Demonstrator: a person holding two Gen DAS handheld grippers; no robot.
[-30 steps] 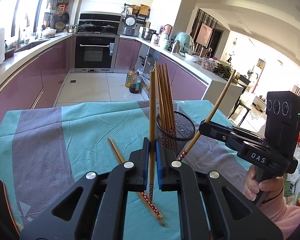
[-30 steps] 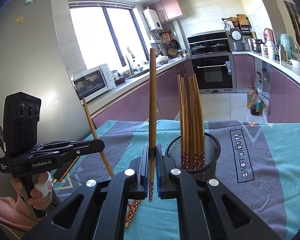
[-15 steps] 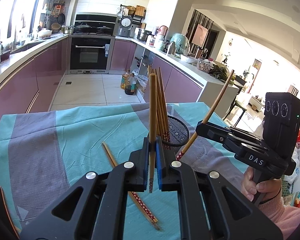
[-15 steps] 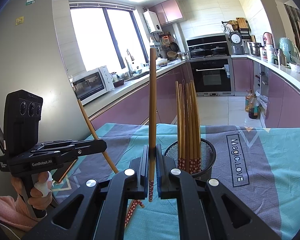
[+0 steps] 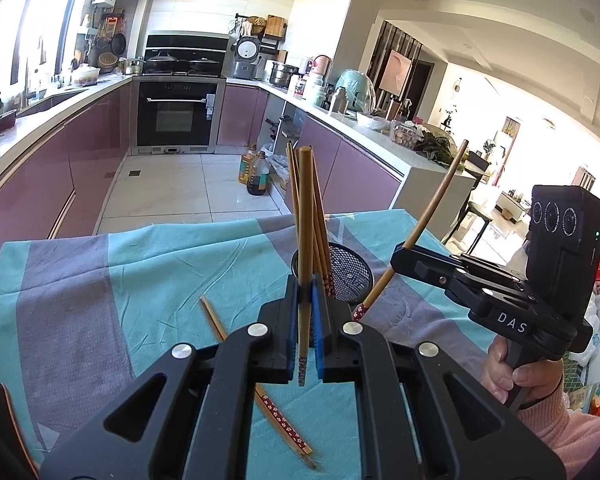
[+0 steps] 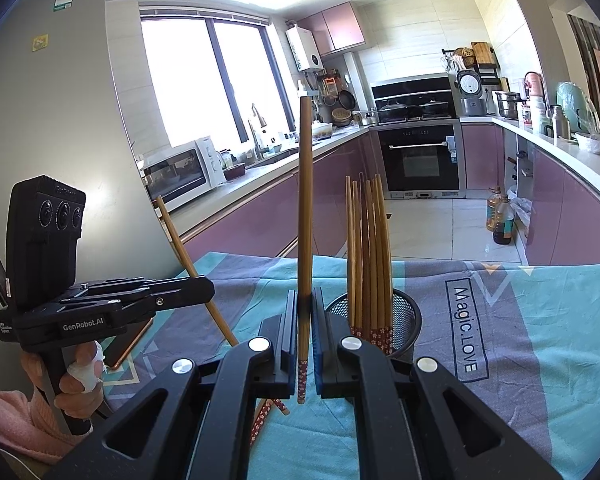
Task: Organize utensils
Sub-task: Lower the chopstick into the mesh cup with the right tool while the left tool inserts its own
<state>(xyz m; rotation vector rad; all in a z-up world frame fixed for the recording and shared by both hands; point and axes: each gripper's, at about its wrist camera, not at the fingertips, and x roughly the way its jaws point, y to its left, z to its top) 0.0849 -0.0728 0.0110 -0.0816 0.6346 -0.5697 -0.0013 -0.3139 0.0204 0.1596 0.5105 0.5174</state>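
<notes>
Nearest in each wrist view, nothing has changed in the grip: the left gripper (image 5: 305,344) stays clamped on a chopstick (image 5: 305,248), and the right gripper (image 6: 303,344) stays clamped on its own chopstick (image 6: 305,216). Compared with a second ago, the left view has swung so that its stick now lines up in front of the mesh holder (image 5: 350,270) — a sign, I judge, that the drop-in is close.

Both held sticks stand nearly upright, long axis vertical, flower-patterned ends down and plain ends up.

On the teal tablecloth (image 5: 160,264), just under the left gripper, loose chopsticks (image 5: 260,392) lie flat, running near-right to far-left — not yet sorted.

Farther off, the holder carries a bundle of chopsticks (image 6: 370,252), upright and leaning slightly.
</notes>
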